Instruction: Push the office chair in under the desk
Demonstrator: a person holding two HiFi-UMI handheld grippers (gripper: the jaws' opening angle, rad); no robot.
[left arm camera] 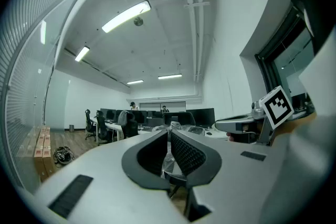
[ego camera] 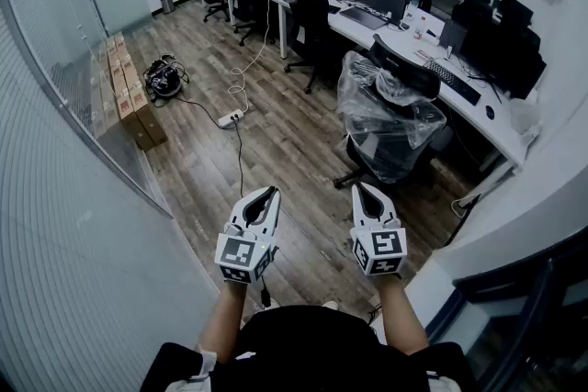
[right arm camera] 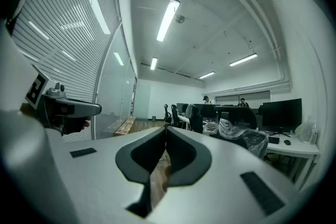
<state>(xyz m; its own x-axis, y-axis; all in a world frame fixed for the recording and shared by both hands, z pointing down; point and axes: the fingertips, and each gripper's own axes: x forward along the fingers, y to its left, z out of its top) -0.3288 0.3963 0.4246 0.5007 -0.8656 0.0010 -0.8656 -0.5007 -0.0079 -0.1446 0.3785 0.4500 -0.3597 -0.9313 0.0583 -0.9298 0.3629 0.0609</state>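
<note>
Jaws shut and empty, the left gripper (ego camera: 272, 191) and right gripper (ego camera: 360, 189) hang level, well short of the office chair (ego camera: 395, 138) standing out from the desk (ego camera: 473, 117). An off-centre shove could spin it or skid off its plastic wrap (ego camera: 363, 96); a power strip (ego camera: 230, 117) lies leftward, off the path

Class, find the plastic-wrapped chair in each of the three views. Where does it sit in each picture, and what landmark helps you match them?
Head view: chair right of centre, pulled out from the desk.
Left gripper view: chair at the centre, small.
Right gripper view: chair right of centre.
Shared landmark: the row of boxes, left of the chair in every view.
</note>
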